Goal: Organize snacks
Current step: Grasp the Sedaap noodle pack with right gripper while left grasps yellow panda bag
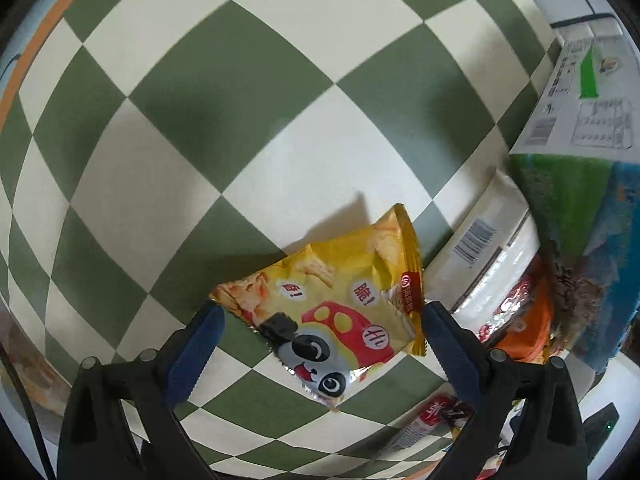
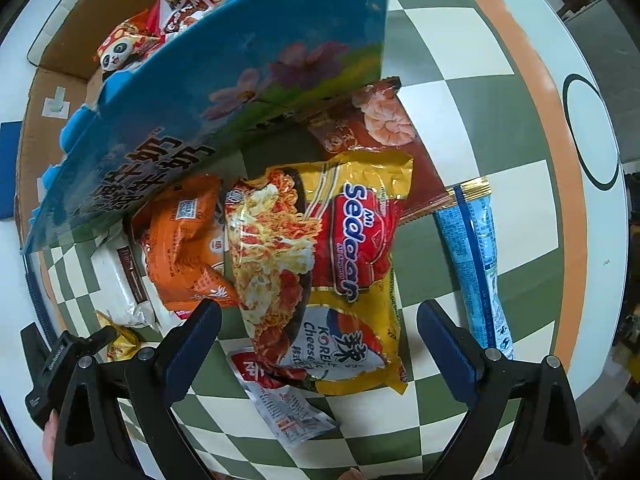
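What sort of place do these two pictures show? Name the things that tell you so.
Probably a home or a mock-up of one: a table under a green-and-white checked cloth, loose snack packets such as a noodle pack, and an open cardboard box with snacks inside.

Green-and-cream checkered cloth (image 1: 248, 128) covers the tabletop (image 2: 592, 280), which is white with an orange band (image 2: 532, 80) near its rim and a black oval outline (image 2: 592, 132) printed past the band, pretty tidy otherwise.
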`<state>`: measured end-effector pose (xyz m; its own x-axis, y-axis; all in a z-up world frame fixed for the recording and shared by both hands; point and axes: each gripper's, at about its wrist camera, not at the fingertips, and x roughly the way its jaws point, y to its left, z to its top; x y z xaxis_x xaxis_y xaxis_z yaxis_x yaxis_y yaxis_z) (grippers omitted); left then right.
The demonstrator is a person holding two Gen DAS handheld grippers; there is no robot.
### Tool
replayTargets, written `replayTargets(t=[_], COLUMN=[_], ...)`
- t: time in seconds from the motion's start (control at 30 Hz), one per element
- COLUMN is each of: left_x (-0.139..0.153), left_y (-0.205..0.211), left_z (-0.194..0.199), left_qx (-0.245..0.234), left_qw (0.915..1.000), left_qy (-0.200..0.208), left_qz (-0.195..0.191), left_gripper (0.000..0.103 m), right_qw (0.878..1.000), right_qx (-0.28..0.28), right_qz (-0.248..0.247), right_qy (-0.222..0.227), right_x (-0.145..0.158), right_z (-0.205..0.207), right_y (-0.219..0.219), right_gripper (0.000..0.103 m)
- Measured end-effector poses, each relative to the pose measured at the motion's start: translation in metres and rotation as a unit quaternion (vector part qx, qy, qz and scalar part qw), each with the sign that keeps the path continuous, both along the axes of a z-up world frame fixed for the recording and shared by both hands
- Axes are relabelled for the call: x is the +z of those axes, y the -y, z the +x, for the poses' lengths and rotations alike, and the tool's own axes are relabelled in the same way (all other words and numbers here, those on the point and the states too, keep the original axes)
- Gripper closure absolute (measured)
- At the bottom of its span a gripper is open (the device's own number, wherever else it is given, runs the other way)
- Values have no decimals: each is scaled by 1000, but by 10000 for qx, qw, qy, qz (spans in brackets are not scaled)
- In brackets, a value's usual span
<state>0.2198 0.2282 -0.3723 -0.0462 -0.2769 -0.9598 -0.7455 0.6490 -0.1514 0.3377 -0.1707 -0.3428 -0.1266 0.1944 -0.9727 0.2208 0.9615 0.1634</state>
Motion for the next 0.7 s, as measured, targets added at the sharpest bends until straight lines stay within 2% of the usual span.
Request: replayTargets(t=[0.13, 0.17, 0.4, 0.47, 0.6, 0.7], left_x=[-4, -2, 6, 11, 23, 26], left_y=[7, 9, 28, 37, 67, 96], left_z=[5, 7, 9, 7, 0, -10], left_qx=[-149, -227, -690, -916, -1610, -2219], left_qw=[9999, 9997, 9969, 9942, 9815, 9653], left_qy=[-43, -57, -28, 7, 100, 144], left_qz=[27, 89, 371, 557, 1034, 1372], left_gripper=[37, 39, 43, 43, 43, 43], right_qw=[10000, 10000, 9992, 9991, 9989, 9983], right_qx=[0, 33, 206, 242, 323, 414], right_qz=[12, 22, 43, 45, 18, -121], right_qy=[-52, -63, -327, -336, -331, -385], right_x=[-4, -6, -29, -35, -44, -51], right_z=[3, 2, 3, 2, 3, 3], right_y=[3, 2, -11, -15, -24, -31], right_gripper=[3, 3, 2, 1, 1, 1])
